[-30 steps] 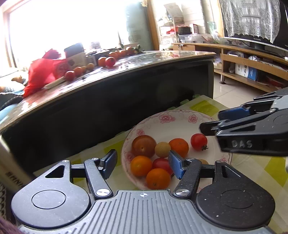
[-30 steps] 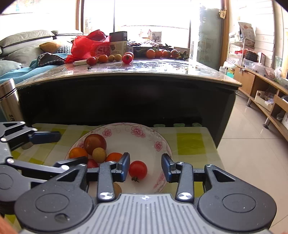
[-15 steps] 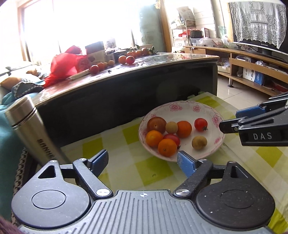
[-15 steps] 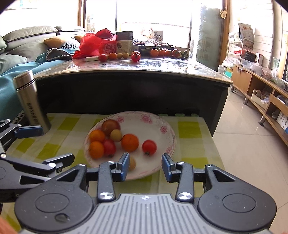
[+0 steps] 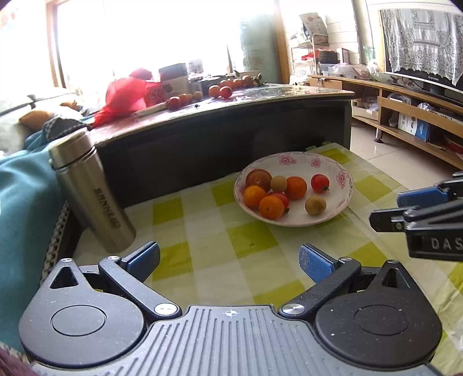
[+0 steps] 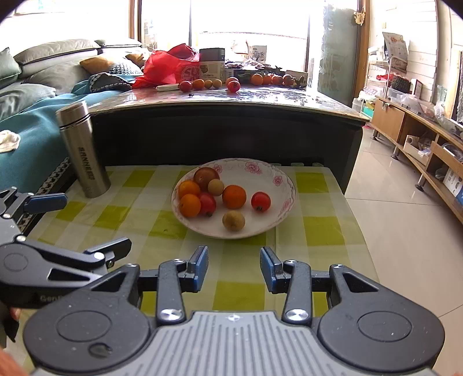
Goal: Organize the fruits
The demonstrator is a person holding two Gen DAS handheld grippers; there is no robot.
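Fruits: eight lie in the plate (image 6: pixel 286 199) on the table (image 6: pixel 315 231).
Left hand-held gripper (image 5: pixel 228 261): jaws wide apart, empty.
Right hand-held gripper (image 6: pixel 233 269): jaws apart, empty.
Risk: round fruits may roll; flask (image 6: pixel 84 153) could be knocked.

I'm looking into a home living room, no question. On my left sits a sofa (image 6: pixel 43 66) with grey cushions and a teal blanket (image 6: pixel 31 127) draped over it. Straight ahead there's a dark coffee table (image 6: pixel 231 121) with a glossy top, carrying a red plastic bag (image 6: pixel 166 68), small boxes and loose fruit. Behind it, big bright windows (image 6: pixel 249 20). To my right I see a pale tiled floor (image 6: pixel 390 202) and a long wooden TV cabinet (image 5: pixel 416 115), with a lace cloth (image 5: pixel 419 37) hanging over the screen. Closer in, a checked yellow-green cloth (image 6: pixel 162 228) covers the low tabletop, holding a flowered plate (image 6: pixel 260 170) and a steel flask (image 6: pixel 82 153).
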